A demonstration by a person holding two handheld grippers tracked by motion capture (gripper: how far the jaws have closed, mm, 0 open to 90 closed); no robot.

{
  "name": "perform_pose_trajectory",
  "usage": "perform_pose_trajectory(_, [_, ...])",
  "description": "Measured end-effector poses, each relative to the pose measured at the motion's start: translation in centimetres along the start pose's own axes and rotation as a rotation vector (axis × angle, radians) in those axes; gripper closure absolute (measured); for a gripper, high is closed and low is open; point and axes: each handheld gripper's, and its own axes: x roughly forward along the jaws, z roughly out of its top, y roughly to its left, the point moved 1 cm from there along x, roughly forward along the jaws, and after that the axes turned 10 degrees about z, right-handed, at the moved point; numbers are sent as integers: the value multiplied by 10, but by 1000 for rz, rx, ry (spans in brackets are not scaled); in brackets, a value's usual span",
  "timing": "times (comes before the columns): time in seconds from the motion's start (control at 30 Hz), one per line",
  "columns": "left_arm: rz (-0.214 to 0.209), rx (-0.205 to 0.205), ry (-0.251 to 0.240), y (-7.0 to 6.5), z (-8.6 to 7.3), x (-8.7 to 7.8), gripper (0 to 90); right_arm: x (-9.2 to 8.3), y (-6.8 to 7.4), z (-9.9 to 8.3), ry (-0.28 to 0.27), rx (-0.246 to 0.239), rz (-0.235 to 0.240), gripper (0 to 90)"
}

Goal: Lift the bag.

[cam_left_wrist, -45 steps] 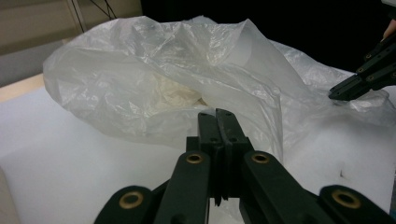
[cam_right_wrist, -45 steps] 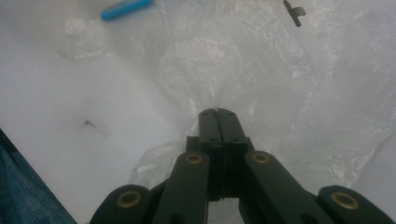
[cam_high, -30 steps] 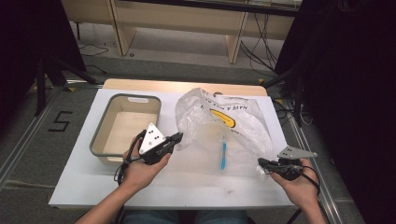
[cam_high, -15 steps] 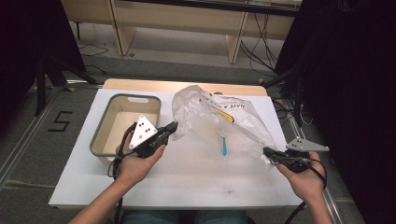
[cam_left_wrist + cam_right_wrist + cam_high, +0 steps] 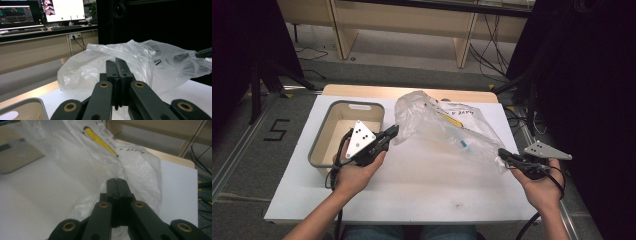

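On white table [image 5: 412, 185], plastic bag [image 5: 447, 131] now stretched wider between left gripper [image 5: 393, 132] and right gripper [image 5: 502, 153], both pinching bag edges; ready for emptying.

Plastic bag [image 5: 447, 130] stretched wider, flatter.

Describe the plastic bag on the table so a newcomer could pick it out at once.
Start at the white table; a grey bin sits on its left side. Right of the bin lies the plastic bag, stretched between the left gripper and the right gripper. It alone is clear, crinkled film, with yellow print and a small blue item inside.
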Motion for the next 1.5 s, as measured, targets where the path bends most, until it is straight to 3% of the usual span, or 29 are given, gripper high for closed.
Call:
perform_pose_trajectory(0.33, [10, -3, -41, 2, 10, -3, 896, -11, 0, 18, -95, -28, -55, 900])
perform_pose_trajectory(0.7, [19, -6, -67, 2, 14, -3, 896, -12, 2, 28, -155, -43, -79, 900])
perform_pose_trajectory(0.93, [25, 17, -73, 2, 10, -1, 896, -11, 2, 25, -167, -38, -73, 900])
perform_pose_trajectory(1.23, [42, 45, -118, 0, 11, -1, 896, -12, 3, 25, -169, -35, -73, 900])
perform_pose_trajectory(1.5, [31, 43, -203, -6, 25, -4, 896, -13, 3, 24, -174, -36, -73, 900])
